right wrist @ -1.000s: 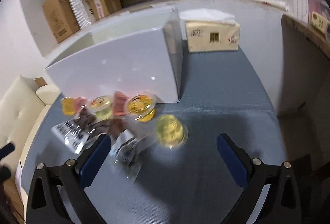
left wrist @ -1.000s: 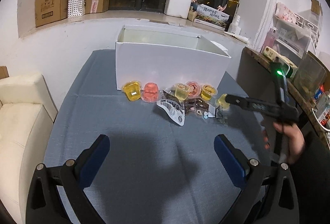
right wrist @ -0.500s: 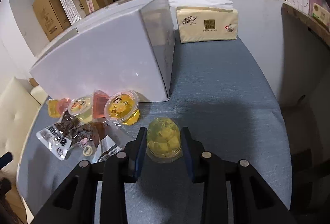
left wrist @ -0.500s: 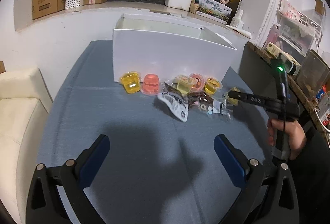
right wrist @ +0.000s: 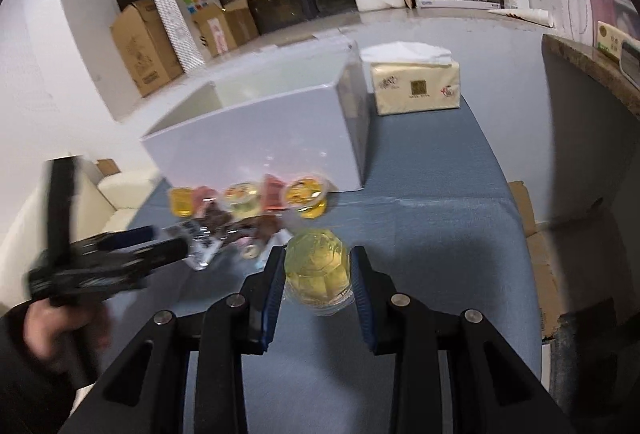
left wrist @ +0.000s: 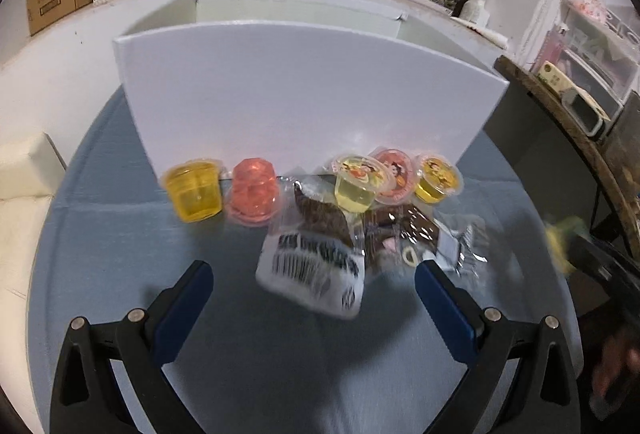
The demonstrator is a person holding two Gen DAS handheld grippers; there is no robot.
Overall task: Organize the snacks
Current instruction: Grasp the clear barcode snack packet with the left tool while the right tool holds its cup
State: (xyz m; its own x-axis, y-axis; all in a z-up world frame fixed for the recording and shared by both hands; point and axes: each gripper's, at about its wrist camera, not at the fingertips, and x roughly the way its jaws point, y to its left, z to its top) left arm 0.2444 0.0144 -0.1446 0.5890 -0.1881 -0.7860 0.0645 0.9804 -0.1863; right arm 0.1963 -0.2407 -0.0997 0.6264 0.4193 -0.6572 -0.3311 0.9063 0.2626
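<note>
My right gripper (right wrist: 318, 274) is shut on a yellow jelly cup (right wrist: 317, 268) and holds it above the blue tablecloth. It shows blurred at the right edge of the left wrist view (left wrist: 560, 246). My left gripper (left wrist: 314, 298) is open and empty, just in front of a white snack packet (left wrist: 316, 270). Behind it lie a brown snack packet (left wrist: 400, 230) and a row of jelly cups: yellow (left wrist: 195, 190), pink (left wrist: 252, 196), pale yellow (left wrist: 356, 186), pink-lidded (left wrist: 394, 174), orange-lidded (left wrist: 438, 178). An open white box (left wrist: 304, 90) stands behind them.
A tissue pack (right wrist: 414, 88) sits right of the white box. A cream sofa (left wrist: 20, 202) is left of the table. A wooden shelf (left wrist: 568, 114) with clutter stands to the right. Cardboard boxes (right wrist: 144, 46) line the window ledge.
My right gripper has lifted the yellow jelly cup off the table. My left gripper has moved forward close to the snack packets.
</note>
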